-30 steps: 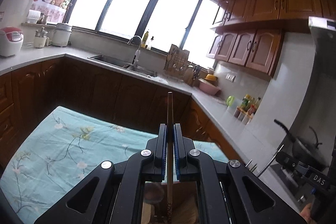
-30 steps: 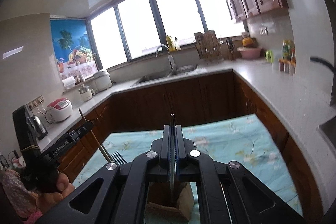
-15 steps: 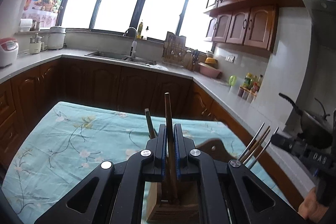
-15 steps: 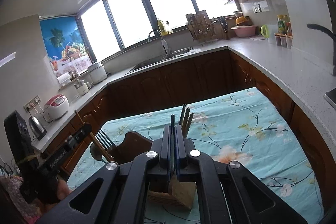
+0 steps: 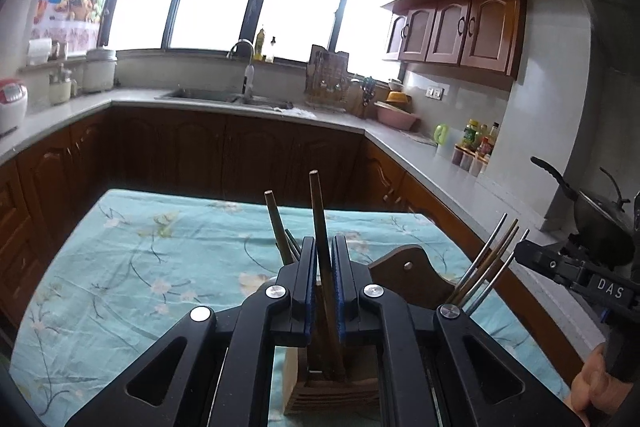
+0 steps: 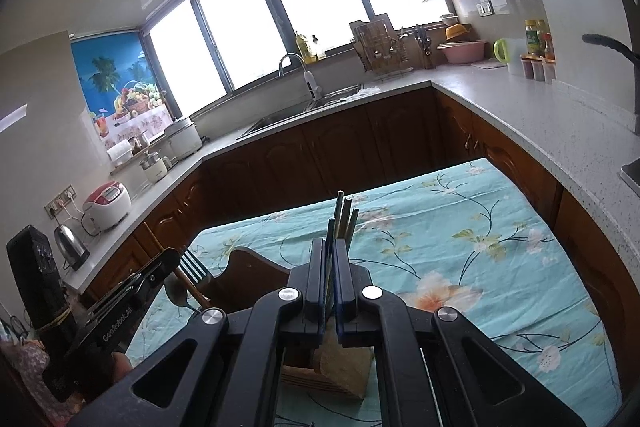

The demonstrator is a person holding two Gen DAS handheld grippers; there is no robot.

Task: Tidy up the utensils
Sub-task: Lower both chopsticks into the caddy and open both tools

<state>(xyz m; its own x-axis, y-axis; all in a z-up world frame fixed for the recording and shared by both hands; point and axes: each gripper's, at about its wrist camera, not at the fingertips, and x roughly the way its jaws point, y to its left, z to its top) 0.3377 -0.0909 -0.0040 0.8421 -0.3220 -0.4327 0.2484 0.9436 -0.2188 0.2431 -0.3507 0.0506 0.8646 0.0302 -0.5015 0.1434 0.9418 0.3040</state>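
Observation:
My left gripper (image 5: 323,247) is shut on a brown wooden handle (image 5: 319,211) whose lower end stands in a compartment of the wooden utensil holder (image 5: 332,391) on the table. Another dark handle (image 5: 275,227) stands beside it in the holder. My right gripper (image 6: 330,247) is shut on a thin dark utensil handle (image 6: 331,227) above the same holder (image 6: 328,373), with several upright handles (image 6: 347,219) just behind it. Metal utensils (image 5: 490,259) rise from the holder's right side. A fork (image 6: 193,265) and spoon (image 6: 176,291) stand at its left side.
The table carries a teal floral cloth (image 5: 132,267). A dark wooden board (image 5: 408,279) stands behind the holder. Counters with sink (image 5: 224,95), rice cooker (image 6: 107,203), kettle (image 6: 71,247) and bottles (image 5: 476,143) wrap around. A wok (image 5: 600,223) sits far right.
Both grippers have dropped lower toward the holder, each still gripping its utensil. The left handle's lower end now sits in the holder compartment; more standing handles have come into view.

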